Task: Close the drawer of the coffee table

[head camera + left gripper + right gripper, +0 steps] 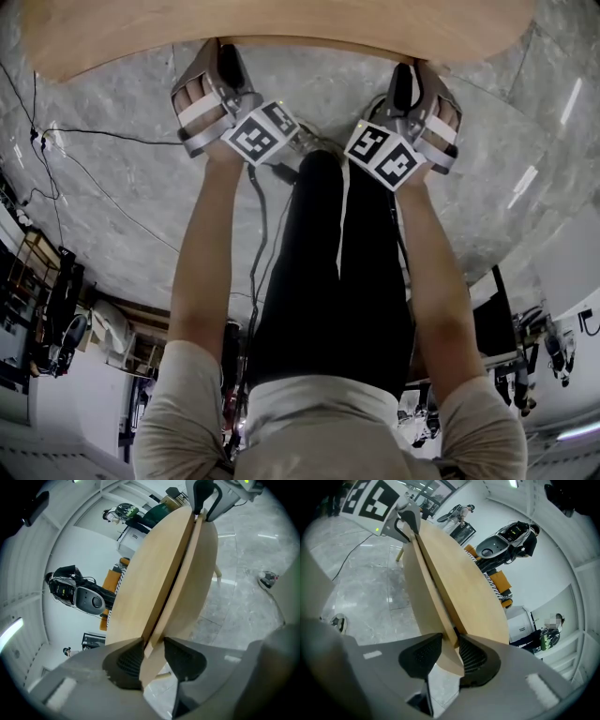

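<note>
The coffee table's pale wood top (281, 28) fills the top of the head view, and both grippers reach its near edge. The curved drawer front (187, 573) stands slightly off the top (145, 578), with a dark slit between them. My left gripper (152, 651) straddles the drawer front. Its left pad (129, 660) lies on the wood, and the right pad is barely off it. My right gripper (450, 651) has both pads against the drawer front (424, 583). Each gripper view shows the other gripper at the panel's far end: the right one (206, 498) and the left one (405, 524).
The person's black-clad legs (328, 272) stand between the two arms on a grey marble floor (122, 216). Cables (94, 141) trail across the floor at left. A table leg (399, 552) shows below the top. A parked scooter (77, 592) and furniture stand beyond the table.
</note>
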